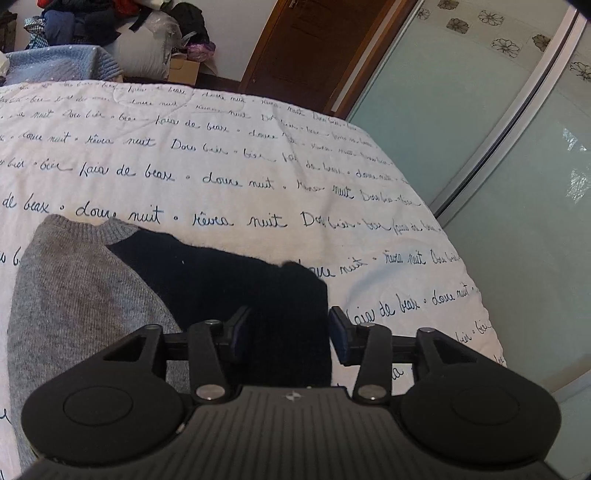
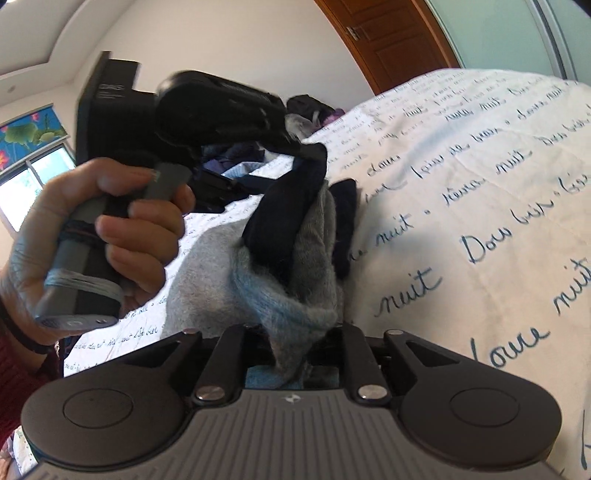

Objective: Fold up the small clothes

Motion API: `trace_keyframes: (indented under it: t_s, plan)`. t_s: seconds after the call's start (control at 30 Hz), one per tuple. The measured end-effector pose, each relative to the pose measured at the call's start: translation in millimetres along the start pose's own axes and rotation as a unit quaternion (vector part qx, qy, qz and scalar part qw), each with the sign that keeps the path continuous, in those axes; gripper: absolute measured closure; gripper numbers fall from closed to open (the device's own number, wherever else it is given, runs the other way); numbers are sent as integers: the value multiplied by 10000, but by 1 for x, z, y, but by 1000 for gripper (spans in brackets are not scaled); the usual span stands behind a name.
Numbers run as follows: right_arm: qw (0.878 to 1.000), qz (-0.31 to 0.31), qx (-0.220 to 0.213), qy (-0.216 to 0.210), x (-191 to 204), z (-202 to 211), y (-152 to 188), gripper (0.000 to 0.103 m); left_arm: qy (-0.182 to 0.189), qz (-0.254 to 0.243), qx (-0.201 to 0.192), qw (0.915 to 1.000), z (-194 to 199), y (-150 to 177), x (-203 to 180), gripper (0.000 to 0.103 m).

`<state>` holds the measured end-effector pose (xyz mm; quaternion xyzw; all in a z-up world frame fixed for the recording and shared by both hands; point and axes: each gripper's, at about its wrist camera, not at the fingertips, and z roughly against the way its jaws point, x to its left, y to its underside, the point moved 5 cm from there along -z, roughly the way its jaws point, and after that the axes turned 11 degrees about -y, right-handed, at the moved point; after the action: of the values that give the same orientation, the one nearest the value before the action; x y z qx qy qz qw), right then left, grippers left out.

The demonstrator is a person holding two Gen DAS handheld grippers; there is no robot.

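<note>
A: Where's the sweater (image 1: 85, 295) right now?

B: On the quilt (image 1: 258, 155) with the handwriting print. In the left wrist view its grey body fills the 9 o'clock side, and the dark sleeve (image 1: 236, 273) runs across the middle toward 3 o'clock, ending between the fingers of the left claw (image 1: 286, 332).

A: Is that claw holding the sleeve?

B: I'd say not. The jaws stand partly open, with the dark cloth lying in the gap; the pads don't look pressed onto it.

A: And the other one?

B: The right claw (image 2: 295, 350) is nearly closed on a bunched grey fold of the sweater (image 2: 288, 306), down at 6 o'clock in its own view. Above that, toward 12 o'clock, the dark sleeve (image 2: 284, 206) hangs from the tip of the left claw (image 2: 314, 153). From that angle I can't tell whether it's gripped or just draped there. The person's hand (image 2: 99, 229) grips the left tool's handle at 9 o'clock.

A: So how far along is the folding?

B: Early, I think. One sleeve looks brought in over the body, but the body itself is still spread out and rumpled. The other sleeve isn't visible. A final fold in half seems still to come, and a pile of clothes (image 1: 92, 22) waits at 11 o'clock beyond the bed.
</note>
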<state>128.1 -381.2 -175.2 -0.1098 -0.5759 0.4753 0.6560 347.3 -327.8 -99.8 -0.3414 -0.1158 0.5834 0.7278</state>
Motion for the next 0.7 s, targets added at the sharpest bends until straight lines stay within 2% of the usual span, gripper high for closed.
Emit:
trace_keyframes:
  t_s: [0.23,0.37,0.4,0.47,0.53,0.7]
  plan:
    - [9994,-266,205,-74,-7,5,4,88,-70,26,-142,9999,13,-3,17,45]
    - [9986,-414,301,-131,-10,10,4,86,-449,-348,-353,9978,32,6,34,40]
    - [9985,-419,329,-115,-10,11,3,84,-591,-462,-437,9962,40,11,40,37]
    - [9988,-339,355,-2,-12,14,3,68,-766,-575,-557,9938,56,23,53,31]
    - [9991,-188,340,162,-13,18,4,55,-771,-508,-596,9939,69,37,66,24]
    - [9989,3,272,382,-14,27,2,53,-1011,-511,-607,9917,85,66,92,24]
